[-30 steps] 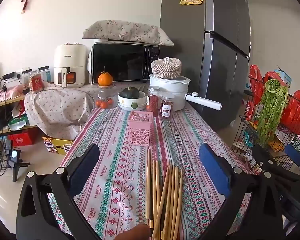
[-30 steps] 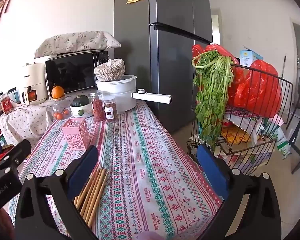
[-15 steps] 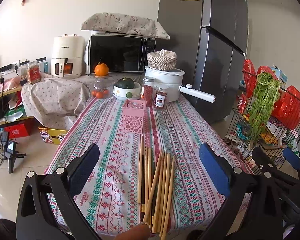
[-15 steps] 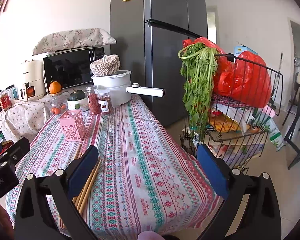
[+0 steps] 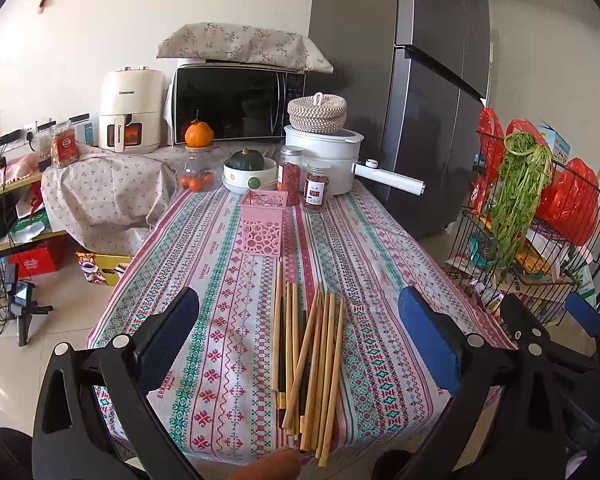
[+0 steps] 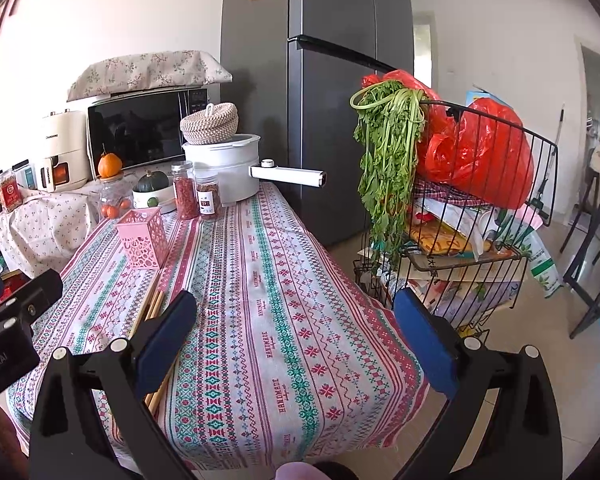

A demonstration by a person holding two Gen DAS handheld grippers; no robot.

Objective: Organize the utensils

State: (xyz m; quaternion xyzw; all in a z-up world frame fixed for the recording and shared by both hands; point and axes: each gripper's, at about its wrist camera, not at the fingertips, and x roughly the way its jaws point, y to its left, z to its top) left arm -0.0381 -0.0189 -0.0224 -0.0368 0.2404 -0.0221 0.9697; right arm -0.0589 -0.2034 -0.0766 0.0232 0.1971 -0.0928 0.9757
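both claws gape wide and empty, left claw (image 5: 296, 336) over the chopsticks (image 5: 308, 360) lying loose at the desk (image 5: 220, 240) edge, pink holder (image 5: 262, 222) beyond. a clumsy pinch could roll sticks off.

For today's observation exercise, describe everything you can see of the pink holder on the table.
The pink holder is a small square box, open at the top, seemingly plastic, its walls pierced with round holes. It stands upright and looks empty on the patterned tablecloth, mid-table. Jars stand just behind it; the chopsticks lie flat in front of it, their tips close to its base. Neither gripper touches it.
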